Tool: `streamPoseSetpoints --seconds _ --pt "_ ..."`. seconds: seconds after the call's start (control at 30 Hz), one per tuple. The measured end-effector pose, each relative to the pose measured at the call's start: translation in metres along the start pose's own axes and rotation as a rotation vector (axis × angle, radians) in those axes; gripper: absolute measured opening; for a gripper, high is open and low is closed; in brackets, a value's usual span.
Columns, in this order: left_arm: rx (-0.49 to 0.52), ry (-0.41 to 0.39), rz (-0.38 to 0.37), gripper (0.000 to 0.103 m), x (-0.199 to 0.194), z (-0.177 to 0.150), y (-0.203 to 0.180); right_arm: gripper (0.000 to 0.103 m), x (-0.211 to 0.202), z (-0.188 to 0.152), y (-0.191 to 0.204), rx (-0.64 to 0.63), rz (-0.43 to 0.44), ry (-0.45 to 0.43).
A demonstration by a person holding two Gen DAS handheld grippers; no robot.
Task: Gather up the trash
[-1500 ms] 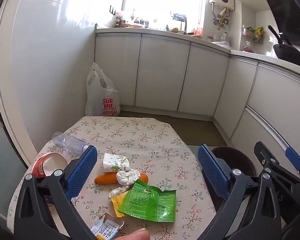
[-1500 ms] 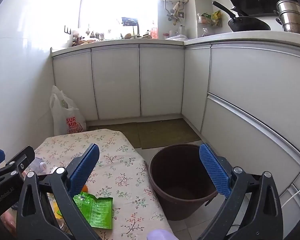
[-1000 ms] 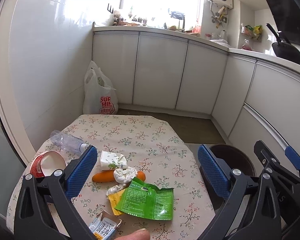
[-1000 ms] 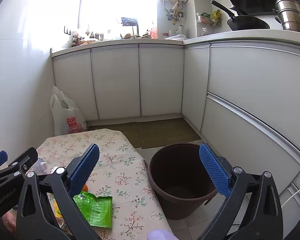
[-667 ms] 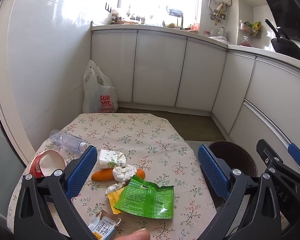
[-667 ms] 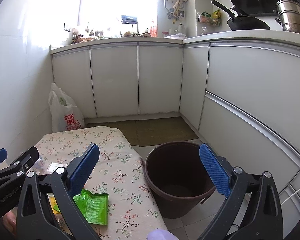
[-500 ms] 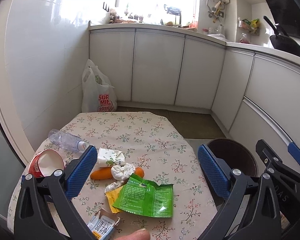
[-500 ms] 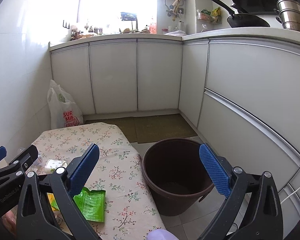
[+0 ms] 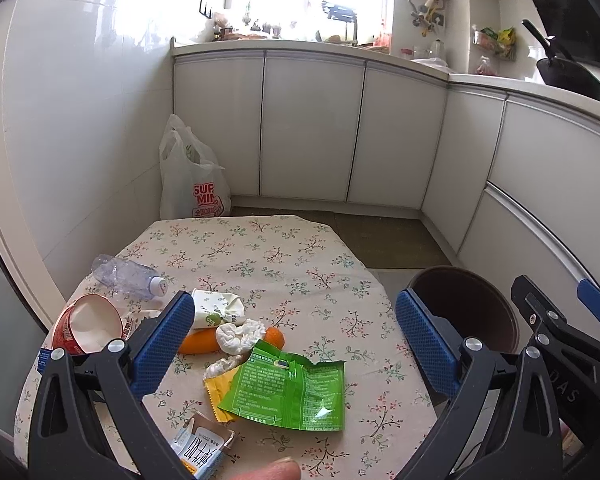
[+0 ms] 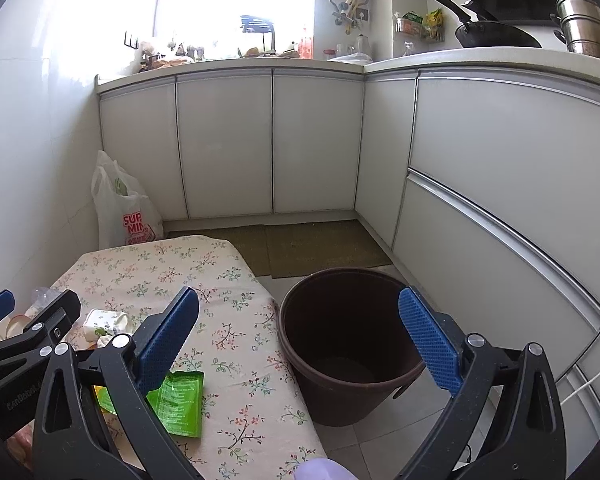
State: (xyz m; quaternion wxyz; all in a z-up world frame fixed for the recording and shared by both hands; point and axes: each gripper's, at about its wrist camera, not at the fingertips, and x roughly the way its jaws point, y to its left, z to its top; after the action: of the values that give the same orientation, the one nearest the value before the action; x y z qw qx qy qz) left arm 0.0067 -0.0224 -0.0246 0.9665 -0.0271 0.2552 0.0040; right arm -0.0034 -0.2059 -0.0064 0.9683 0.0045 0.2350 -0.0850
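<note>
The trash lies in a loose heap on the near half of the counter (image 9: 260,248), a low surface under a flowered cloth. Nearest is a green wrapper (image 9: 290,390) lying flat, with a yellow wrapper (image 9: 216,392) tucked under its left edge. Behind them sit a crumpled tissue (image 9: 238,330) on top of a carrot (image 9: 198,340), a small white carton (image 9: 216,308), a plastic bottle (image 9: 126,276) on its side, a red cup (image 9: 84,330) tipped over at the left edge, and a little box (image 9: 202,448) at the near edge.

The left claw (image 9: 288,344) hangs above the heap, spread wide and holding nothing. The right claw (image 10: 300,340) is also wide open and empty, hovering off the counter's right side above the brown bin (image 10: 344,344).

Nothing looks collected yet, and the bin appears empty. The green wrapper is probably the easiest first pick: its torn top edge lifts a little, so a claw coming in low from that side could pinch it without dragging the yellow one along. A flat film may slip, so a firm close is wise.

The bin stands on the floor just beside the counter's right edge, its mouth below the counter top, so the carry is short with open air between. The far half of the counter is bare. Cabinets stand well behind.
</note>
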Motion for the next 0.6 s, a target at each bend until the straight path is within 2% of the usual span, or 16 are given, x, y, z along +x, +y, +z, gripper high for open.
streamPoseSetpoints --seconds 0.3,0.6 --pt "-0.001 0.020 0.007 0.097 0.0020 -0.0006 0.0013 0.096 0.0041 -0.0008 0.0014 0.009 0.008 0.022" --pt "0.000 0.015 0.013 0.097 0.0028 0.0002 0.0018 0.096 0.0025 -0.0025 0.0012 -0.016 -0.007 -0.003"
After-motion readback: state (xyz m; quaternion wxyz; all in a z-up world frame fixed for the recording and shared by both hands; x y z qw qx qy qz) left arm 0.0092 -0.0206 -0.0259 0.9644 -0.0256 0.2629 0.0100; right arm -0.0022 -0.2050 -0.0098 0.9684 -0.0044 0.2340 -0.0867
